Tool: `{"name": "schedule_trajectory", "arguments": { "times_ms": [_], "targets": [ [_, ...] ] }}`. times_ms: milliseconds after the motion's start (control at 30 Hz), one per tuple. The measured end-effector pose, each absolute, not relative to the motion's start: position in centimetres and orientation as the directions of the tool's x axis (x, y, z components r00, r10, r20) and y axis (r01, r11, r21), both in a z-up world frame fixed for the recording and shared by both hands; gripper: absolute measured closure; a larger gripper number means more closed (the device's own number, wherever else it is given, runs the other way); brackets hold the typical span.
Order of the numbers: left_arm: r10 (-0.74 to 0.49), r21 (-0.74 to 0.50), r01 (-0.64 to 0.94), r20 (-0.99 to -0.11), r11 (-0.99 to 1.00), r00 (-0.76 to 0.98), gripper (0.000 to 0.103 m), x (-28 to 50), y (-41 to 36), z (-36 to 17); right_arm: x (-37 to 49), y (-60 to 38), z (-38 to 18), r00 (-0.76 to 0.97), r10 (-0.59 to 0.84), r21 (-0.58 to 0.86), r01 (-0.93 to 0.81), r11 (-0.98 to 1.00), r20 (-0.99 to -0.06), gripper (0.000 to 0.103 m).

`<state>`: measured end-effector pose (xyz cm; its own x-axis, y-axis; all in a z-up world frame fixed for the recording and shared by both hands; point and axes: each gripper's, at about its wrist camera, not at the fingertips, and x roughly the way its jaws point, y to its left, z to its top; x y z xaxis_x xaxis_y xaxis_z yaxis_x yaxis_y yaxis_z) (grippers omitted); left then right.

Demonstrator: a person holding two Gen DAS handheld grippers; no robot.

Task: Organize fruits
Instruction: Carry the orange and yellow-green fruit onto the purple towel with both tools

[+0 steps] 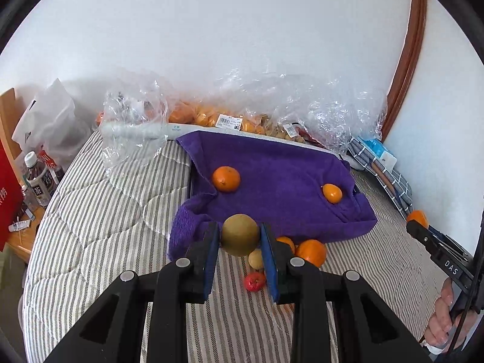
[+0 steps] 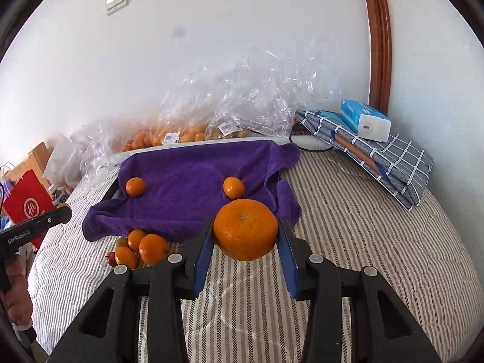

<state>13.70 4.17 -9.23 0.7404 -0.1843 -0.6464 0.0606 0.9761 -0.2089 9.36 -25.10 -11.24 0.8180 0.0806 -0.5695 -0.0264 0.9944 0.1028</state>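
Observation:
My left gripper (image 1: 239, 236) is shut on a round brown-green pear (image 1: 240, 234), held above the striped bed near the front edge of a purple towel (image 1: 281, 175). My right gripper (image 2: 245, 230) is shut on a large orange (image 2: 245, 229), also held just in front of the towel (image 2: 187, 181). Two oranges lie on the towel: one left (image 1: 226, 179), one right (image 1: 332, 193). A small pile of fruit lies on the bed in front of the towel: oranges (image 1: 311, 252), a small yellow fruit (image 1: 256, 259) and a small red fruit (image 1: 254, 282); the pile also shows in the right wrist view (image 2: 142, 248).
Clear plastic bags of oranges and other fruit (image 1: 230, 118) line the wall behind the towel. Folded checked cloth with a tissue pack (image 2: 366, 121) lies at the right. Bottles (image 1: 37, 181) and a red bag (image 2: 27, 205) stand beside the bed at left.

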Motion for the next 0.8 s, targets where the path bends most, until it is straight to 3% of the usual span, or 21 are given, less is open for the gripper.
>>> {"name": "schedule_trajectory", "arguments": {
  "times_ms": [800],
  "targets": [
    [-0.188, -0.208, 0.058, -0.685, 0.976, 0.704, 0.077, 23.1, 2.8, -13.7, 19.9, -23.5, -14.4, 0.786, 0.083, 0.11, -0.019, 0.994, -0.612, 0.062]
  ]
}}
